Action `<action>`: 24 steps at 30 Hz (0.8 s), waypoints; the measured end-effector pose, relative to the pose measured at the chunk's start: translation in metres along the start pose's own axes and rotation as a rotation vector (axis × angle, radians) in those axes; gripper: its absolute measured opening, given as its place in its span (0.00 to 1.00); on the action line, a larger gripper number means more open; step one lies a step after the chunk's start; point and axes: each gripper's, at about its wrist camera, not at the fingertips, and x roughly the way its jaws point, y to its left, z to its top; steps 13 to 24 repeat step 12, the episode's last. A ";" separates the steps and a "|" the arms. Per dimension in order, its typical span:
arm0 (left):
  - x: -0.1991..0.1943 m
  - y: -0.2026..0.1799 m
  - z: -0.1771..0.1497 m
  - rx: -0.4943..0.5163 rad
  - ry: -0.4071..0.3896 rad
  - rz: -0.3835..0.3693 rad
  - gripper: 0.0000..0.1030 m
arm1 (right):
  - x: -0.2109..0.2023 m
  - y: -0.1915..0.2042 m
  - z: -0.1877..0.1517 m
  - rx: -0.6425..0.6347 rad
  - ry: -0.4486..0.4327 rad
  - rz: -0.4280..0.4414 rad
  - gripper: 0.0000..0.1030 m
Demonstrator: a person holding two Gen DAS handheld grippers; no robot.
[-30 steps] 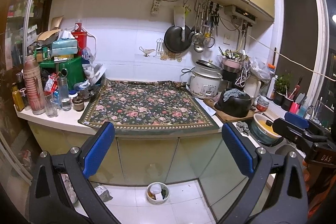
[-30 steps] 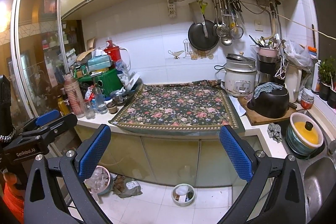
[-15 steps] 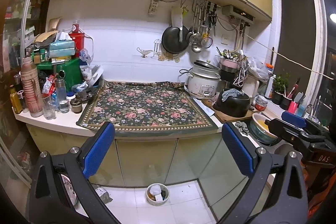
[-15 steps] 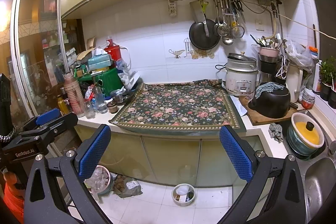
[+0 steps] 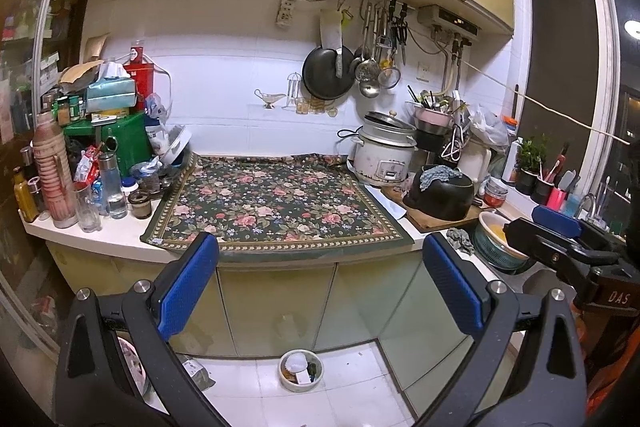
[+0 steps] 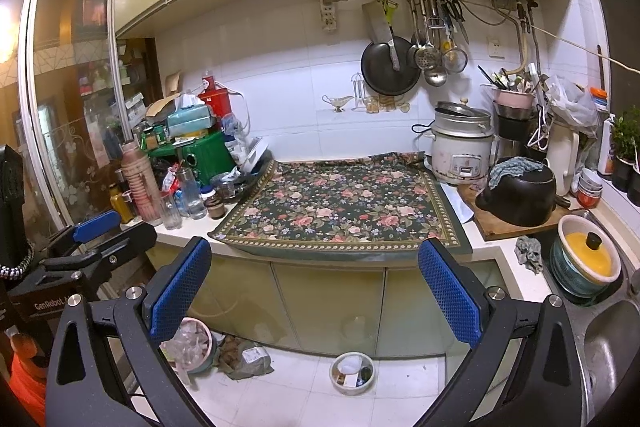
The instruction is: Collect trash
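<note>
My left gripper point(image 5: 320, 291) is open and empty, held in the air in front of the counter. My right gripper point(image 6: 316, 291) is also open and empty, at about the same height. On the floor below the cabinets stands a small white bowl with scraps point(image 6: 352, 373), also in the left wrist view point(image 5: 301, 371). A crumpled bag point(image 6: 246, 359) lies on the floor to its left, beside a pink bin with plastic waste point(image 6: 188, 345). A crumpled grey rag point(image 6: 529, 254) lies on the counter near the sink.
A floral cloth point(image 6: 344, 207) covers the counter middle. Bottles and jars point(image 6: 176, 187) crowd the left end. A rice cooker point(image 6: 460, 147), a black pot point(image 6: 520, 191) on a board and a lidded bowl point(image 6: 586, 255) stand at the right. Each gripper shows in the other's view, the right one point(image 5: 560, 239) and the left one point(image 6: 96, 239).
Both grippers have stayed open. The left wrist view has shifted slightly, so the counter sits a little further left and lower. The right view has barely moved.
</note>
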 end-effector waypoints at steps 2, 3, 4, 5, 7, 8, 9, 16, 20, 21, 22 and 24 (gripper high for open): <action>0.003 -0.001 0.000 0.002 0.001 0.005 0.99 | 0.005 0.001 0.000 -0.002 0.003 -0.001 1.00; 0.003 -0.001 0.000 0.002 0.001 0.007 0.99 | 0.008 0.001 0.001 -0.004 0.007 -0.003 1.00; 0.006 -0.001 0.001 0.002 0.000 0.010 0.99 | 0.010 0.001 0.001 -0.004 0.010 -0.003 1.00; 0.007 -0.001 0.001 0.001 0.000 0.014 0.99 | 0.013 -0.001 0.002 -0.003 0.013 -0.002 1.00; 0.011 0.000 0.002 -0.001 -0.001 0.018 0.99 | 0.017 -0.003 0.003 0.001 0.020 -0.002 1.00; 0.014 0.000 0.003 -0.001 0.001 0.020 0.99 | 0.020 -0.004 0.004 0.002 0.023 -0.001 1.00; 0.018 0.001 0.004 -0.002 0.005 0.024 0.99 | 0.022 -0.005 0.004 0.004 0.025 0.000 1.00; 0.030 0.003 0.008 -0.007 0.016 0.033 0.99 | 0.033 -0.009 0.007 0.005 0.033 0.004 1.00; 0.030 0.003 0.008 -0.007 0.016 0.033 0.99 | 0.033 -0.009 0.007 0.005 0.033 0.004 1.00; 0.030 0.003 0.008 -0.007 0.016 0.033 0.99 | 0.033 -0.009 0.007 0.005 0.033 0.004 1.00; 0.030 0.003 0.008 -0.007 0.016 0.033 0.99 | 0.033 -0.009 0.007 0.005 0.033 0.004 1.00; 0.030 0.003 0.008 -0.007 0.016 0.033 0.99 | 0.033 -0.009 0.007 0.005 0.033 0.004 1.00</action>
